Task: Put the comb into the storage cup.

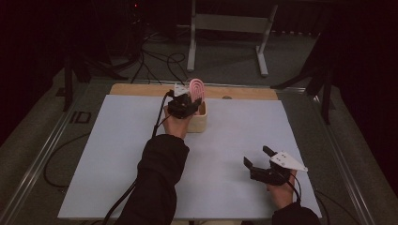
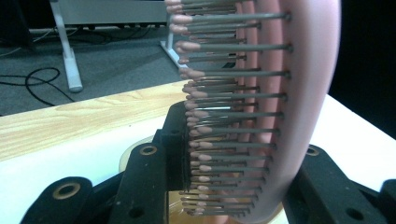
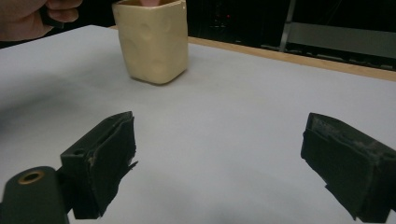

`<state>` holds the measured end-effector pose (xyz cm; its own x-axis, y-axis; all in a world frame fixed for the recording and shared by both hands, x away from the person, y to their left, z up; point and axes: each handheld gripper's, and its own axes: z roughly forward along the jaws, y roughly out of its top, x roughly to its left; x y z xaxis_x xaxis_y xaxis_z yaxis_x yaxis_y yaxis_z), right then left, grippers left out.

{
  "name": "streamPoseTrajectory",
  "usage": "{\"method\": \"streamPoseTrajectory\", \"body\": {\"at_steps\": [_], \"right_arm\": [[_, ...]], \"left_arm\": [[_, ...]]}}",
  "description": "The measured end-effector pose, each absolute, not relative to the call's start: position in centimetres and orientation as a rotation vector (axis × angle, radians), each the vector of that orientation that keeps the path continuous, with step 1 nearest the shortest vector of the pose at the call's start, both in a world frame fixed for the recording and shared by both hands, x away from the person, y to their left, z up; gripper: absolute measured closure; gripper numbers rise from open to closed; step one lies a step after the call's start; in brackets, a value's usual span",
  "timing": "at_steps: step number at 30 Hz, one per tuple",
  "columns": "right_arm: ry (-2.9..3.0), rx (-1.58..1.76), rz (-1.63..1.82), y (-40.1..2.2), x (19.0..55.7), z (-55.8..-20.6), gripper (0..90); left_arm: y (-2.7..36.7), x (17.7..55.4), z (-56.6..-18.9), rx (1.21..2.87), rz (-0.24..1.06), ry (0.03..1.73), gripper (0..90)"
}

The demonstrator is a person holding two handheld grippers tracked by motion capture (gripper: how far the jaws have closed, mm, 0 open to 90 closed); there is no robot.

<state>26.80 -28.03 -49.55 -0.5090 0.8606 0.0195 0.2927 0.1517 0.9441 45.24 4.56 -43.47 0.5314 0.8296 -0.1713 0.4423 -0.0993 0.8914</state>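
Pink hairbrush (image 1: 196,89) stands head-up over a cream-coloured cup (image 1: 199,123) near the far edge of the white table (image 1: 117,154), seen from the high view. The left gripper (image 1: 184,104) sits just on the near side of the cup, its jaws pinching the brush, with the person's left hand (image 1: 177,125) and dark sleeve (image 1: 157,183) reaching out behind it. Toward the near right corner, well apart from the cup, the right gripper (image 1: 257,158) rests just above the table with its jaws spread wide and nothing between them; a grey three-cornered plate (image 1: 288,160) tops it.

From the left gripper view, the brush (image 2: 299,93) rises upright between the black jaws, its pink back turned to the right and its rows of grey, pink-tipped bristles (image 2: 219,121) pointing left. One black pad presses into the bristle side low down, the other jaw bears on the pink back. The rim of the cup (image 2: 135,156) peeks out just beneath, and a strip of bare wood (image 2: 70,123) lies beyond.

From the right gripper view, the two black jaws stand far apart over bare white table (image 3: 215,140). The cup (image 3: 153,39) stands ahead at upper left, a trace of pink at its mouth. The left hand (image 3: 28,16) shows at the top left corner.
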Motion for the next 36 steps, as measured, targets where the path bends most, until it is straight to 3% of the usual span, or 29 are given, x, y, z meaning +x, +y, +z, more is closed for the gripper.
{"method": "streamPoseTrajectory", "body": {"at_steps": [36], "right_arm": [[1.892, 1.100, 1.355, -28.0, 26.8, -49.6, 11.0]], "left_arm": [[6.2, 46.5, -43.4, 1.773, 0.477, 1.109, 61.7]]}}
